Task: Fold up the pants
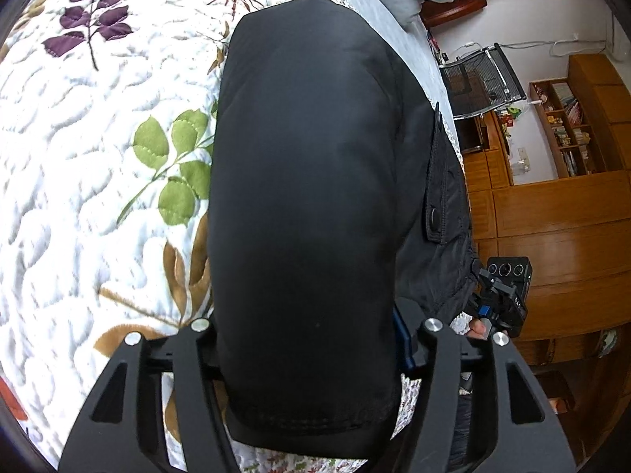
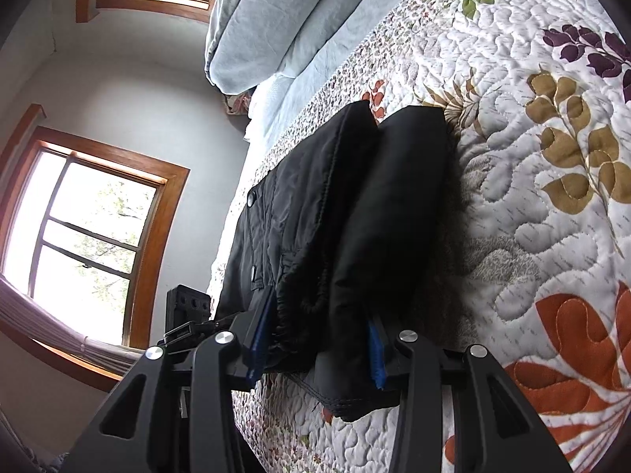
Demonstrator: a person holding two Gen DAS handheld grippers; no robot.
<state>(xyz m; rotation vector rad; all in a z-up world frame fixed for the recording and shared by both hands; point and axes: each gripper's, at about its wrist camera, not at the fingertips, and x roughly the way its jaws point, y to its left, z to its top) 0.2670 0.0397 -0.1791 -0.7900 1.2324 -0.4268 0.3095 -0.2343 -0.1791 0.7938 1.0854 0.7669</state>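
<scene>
Black padded pants [image 1: 307,197] lie folded lengthwise along the bed's edge. Their hem end fills the gap between the fingers of my left gripper [image 1: 311,349]. The cloth rests against the blue right pad [image 1: 403,339] and hides the other pad. In the right wrist view the same pants [image 2: 355,216] show two stacked layers and a snap pocket. My right gripper [image 2: 317,349] is shut on the bunched waistband end, with both blue pads [image 2: 375,358] pressed into the cloth. The right gripper's body [image 1: 503,299] and a thumb show beside the pants in the left view.
A white quilt [image 1: 98,157] with leaf prints covers the bed [image 2: 532,216]. Pale blue bedding [image 2: 268,19] is piled at the head. Wooden cabinets [image 1: 552,216] and a mesh chair [image 1: 481,79] stand beyond the bed's edge. A window [image 2: 90,236] lies on the other side.
</scene>
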